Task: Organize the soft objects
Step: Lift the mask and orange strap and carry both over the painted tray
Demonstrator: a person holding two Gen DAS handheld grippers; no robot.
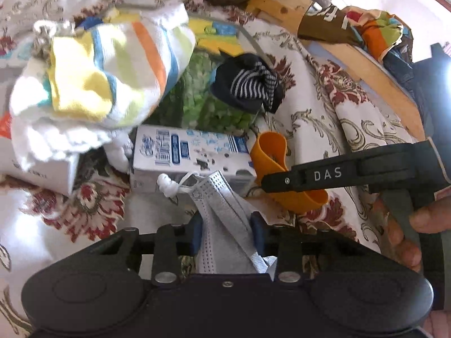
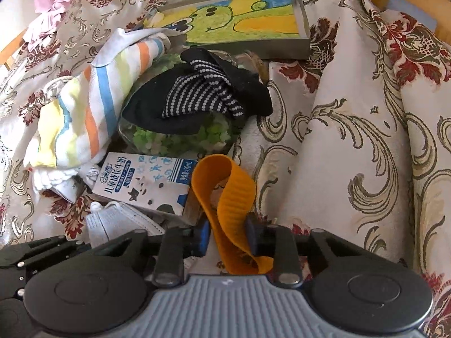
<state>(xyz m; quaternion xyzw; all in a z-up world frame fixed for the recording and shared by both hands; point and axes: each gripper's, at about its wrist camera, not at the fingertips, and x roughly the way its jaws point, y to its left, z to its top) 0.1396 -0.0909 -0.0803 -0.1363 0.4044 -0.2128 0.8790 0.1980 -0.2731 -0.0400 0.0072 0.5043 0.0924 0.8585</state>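
Observation:
My left gripper [image 1: 226,232] is shut on a grey face mask [image 1: 225,214], whose white ear loop trails toward a milk carton [image 1: 191,155]. My right gripper [image 2: 227,238] is shut on an orange ribbed strap [image 2: 225,194]; it shows in the left wrist view [image 1: 284,180] with the strap [image 1: 270,152]. A striped towel [image 1: 107,70] [image 2: 93,107] and a dark striped sock [image 1: 248,84] [image 2: 197,95] lie beyond the carton [image 2: 146,180]. The mask also shows in the right wrist view [image 2: 112,219].
A glass bowl of green bits [image 2: 180,138] sits under the sock. A framed frog drawing [image 2: 239,19] lies behind. A floral cloth [image 2: 352,112] covers the surface. More clothes [image 1: 375,33] lie on a wooden edge at the far right.

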